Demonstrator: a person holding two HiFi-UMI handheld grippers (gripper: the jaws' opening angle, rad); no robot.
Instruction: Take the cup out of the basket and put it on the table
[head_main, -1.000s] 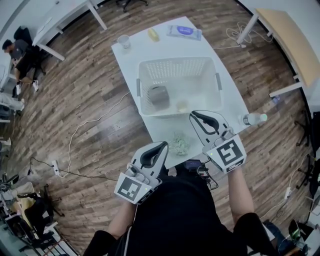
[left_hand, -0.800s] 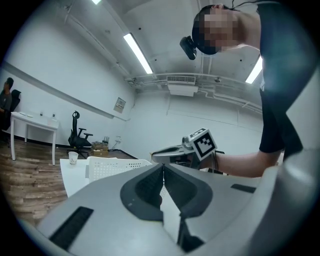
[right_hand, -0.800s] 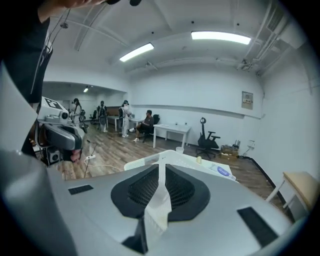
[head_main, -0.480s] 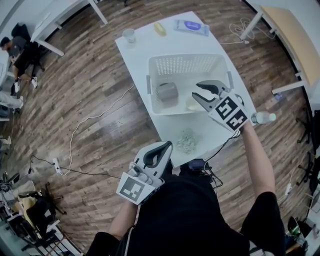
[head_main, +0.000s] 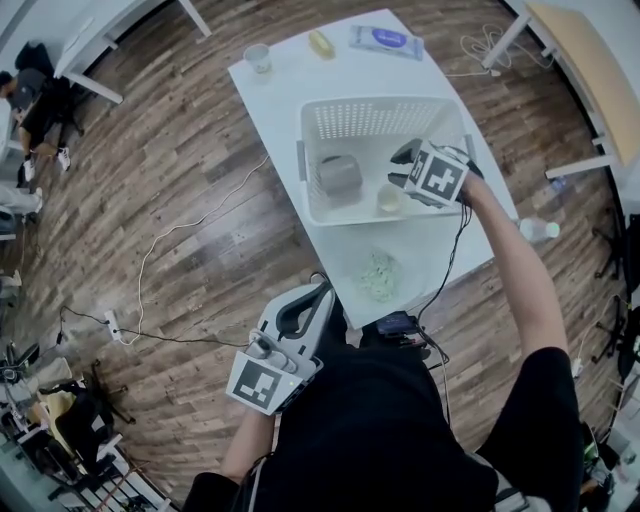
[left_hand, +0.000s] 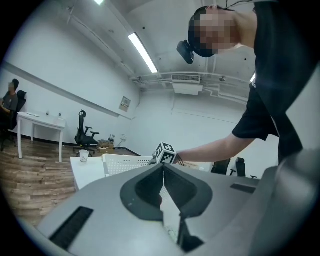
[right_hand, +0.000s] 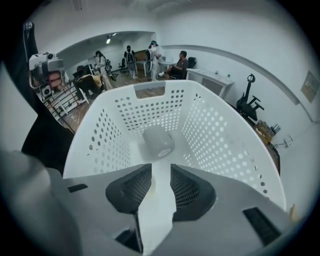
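Note:
A white perforated basket (head_main: 372, 118) stands on the white table (head_main: 285, 95). Inside it a grey cup (head_main: 340, 175) lies on its side, and a small pale-yellow cup (head_main: 388, 200) stands near the front wall. My right gripper (head_main: 398, 167) is down inside the basket, right of the grey cup and just behind the yellow one. In the right gripper view the grey cup (right_hand: 159, 141) lies ahead of the jaws. The right gripper (right_hand: 161, 167) is opening, with a narrow gap and nothing pressed between the pads. My left gripper (head_main: 300, 320) hangs shut by my body, off the table.
A crumpled greenish wrapper (head_main: 378, 275) lies on the table in front of the basket. At the far end are a paper cup (head_main: 258, 57), a yellow item (head_main: 321, 43) and a blue-white packet (head_main: 385, 40). A bottle (head_main: 535, 228) sits at the right edge. Cables run over the wooden floor.
My right gripper has moved from the table's front edge forward and down into the basket, and its jaws have parted slightly. The left gripper has hardly moved.

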